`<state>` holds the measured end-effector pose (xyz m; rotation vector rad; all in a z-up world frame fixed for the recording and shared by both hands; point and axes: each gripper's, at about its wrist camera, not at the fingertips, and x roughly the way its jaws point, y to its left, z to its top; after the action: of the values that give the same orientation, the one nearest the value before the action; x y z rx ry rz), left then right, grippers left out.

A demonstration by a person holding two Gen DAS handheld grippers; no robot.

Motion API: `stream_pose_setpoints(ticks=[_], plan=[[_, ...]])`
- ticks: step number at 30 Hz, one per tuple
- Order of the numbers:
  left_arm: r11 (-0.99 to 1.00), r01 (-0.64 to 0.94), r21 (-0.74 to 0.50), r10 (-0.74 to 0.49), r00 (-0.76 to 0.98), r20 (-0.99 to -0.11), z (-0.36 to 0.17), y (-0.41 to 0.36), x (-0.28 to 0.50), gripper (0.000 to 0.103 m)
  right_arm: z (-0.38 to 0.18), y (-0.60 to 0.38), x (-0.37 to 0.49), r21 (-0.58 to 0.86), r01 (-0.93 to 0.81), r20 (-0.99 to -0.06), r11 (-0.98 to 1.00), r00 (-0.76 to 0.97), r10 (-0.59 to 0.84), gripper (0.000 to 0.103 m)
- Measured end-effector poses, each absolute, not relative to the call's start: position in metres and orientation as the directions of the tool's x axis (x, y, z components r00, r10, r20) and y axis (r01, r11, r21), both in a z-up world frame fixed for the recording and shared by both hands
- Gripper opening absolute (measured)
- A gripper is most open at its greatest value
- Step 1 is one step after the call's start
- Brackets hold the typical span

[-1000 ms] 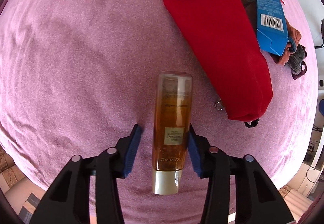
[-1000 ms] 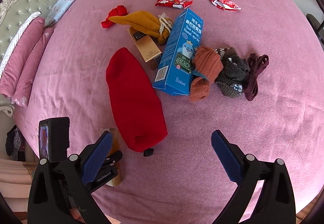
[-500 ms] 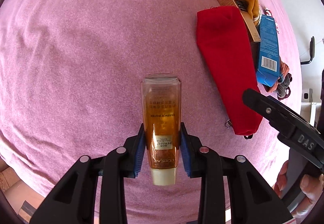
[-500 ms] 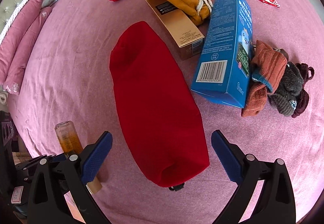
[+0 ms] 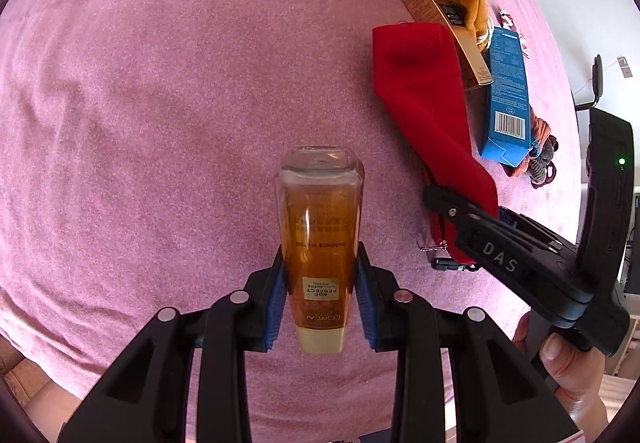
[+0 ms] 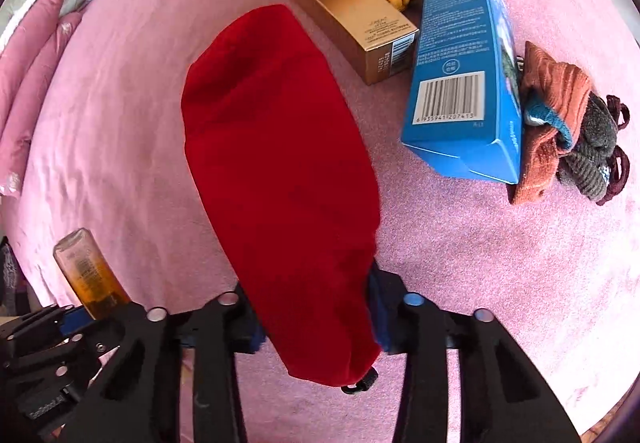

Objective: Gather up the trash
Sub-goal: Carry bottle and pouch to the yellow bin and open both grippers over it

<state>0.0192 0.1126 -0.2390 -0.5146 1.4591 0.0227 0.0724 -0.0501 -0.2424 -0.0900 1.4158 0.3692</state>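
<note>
My left claw (image 5: 320,295) now grips the bottle (image 5: 320,239), lifted off the bedspread (image 5: 140,103); my right claw (image 6: 316,315), earlier wide, is closing around the red bag (image 6: 280,163).

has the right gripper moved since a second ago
Yes. The right gripper has come down toward the red pouch on the pink bedspread; its jaws are closing around the pouch's near end.

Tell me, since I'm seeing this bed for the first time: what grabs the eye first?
The amber bottle clamped in the left gripper, lifted over the pink bedspread. Beside it, the right gripper is closing around the near end of a long red pouch, with a blue box beyond.
</note>
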Motion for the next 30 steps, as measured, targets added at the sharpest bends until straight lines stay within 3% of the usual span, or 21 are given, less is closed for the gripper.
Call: stream_pose_setpoints(ticks=[2,12,19,30], plan=[[0.901,-0.299,-0.314,-0.287,0.132,-0.949,-0.235,0.110,0.020,0.032,-0.234,-0.058,0.069,0.183,-0.296,-0.968,0.937,0.113,0.225,0.016],[0.935,-0.162,-0.316,-0.303,0.099,-0.948,-0.210,0.055,0.013,0.032,-0.190,-0.158,0.017,0.346,-0.117,-0.921,0.931,0.148,0.361,0.014],[0.943,0.026,-0.333,-0.334,0.050,-0.941,-0.190,-0.042,-0.013,0.031,-0.156,-0.244,-0.054,0.361,0.009,-0.907,0.933,0.234,0.349,0.014],[0.891,0.252,-0.377,-0.372,-0.069,-0.926,-0.185,-0.211,-0.080,0.029,-0.149,-0.407,-0.183,0.352,0.304,-0.913,0.885,0.318,0.254,0.014]])
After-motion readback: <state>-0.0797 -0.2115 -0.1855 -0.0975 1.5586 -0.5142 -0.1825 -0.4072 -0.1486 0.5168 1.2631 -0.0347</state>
